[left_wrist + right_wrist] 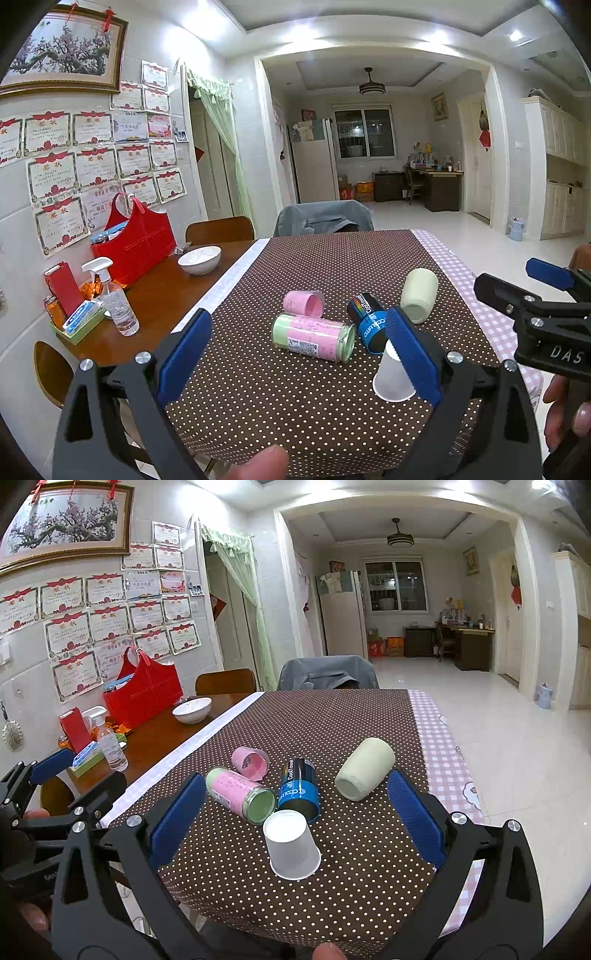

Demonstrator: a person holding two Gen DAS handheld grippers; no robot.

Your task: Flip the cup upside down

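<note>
A: Where is the white paper cup (293, 845) sitting right now?

B: It is standing mouth-down on the dotted brown cloth (332, 731) covering the worktop (159, 738), at the near end of the cluster. Its flat base is pointing up and its wide rim is resting on the cloth.

A: Is either tool holding it?

B: No. The right gripper (295, 812) is hanging over it with its blue fingers (177, 819) spread wide, released, one on each side and well apart from the cup. The left gripper (295, 354) is likewise spread and holding nothing; in its own view the cup (392, 380) is showing just beside the right-hand finger (413, 354), partly hidden behind it. Whether they are touching, I cannot tell.

A: What is lying around the cup?

B: Just beyond it, a pink and green jar (240, 794) is lying on its side with its mouth facing near and right. A pink cup (251, 762) is lying behind that jar. A black and blue can (299, 788) is lying to the right of the jar, its near end close to the paper cup's base. Farther right, a pale cream cup (364, 768) is lying tipped over, apart from the rest.

A: And off the cloth?

B: On the bare wood at the left, a white bowl (192, 709), a red bag (146, 694) and a spray bottle (109, 744) are standing near the wall.
</note>
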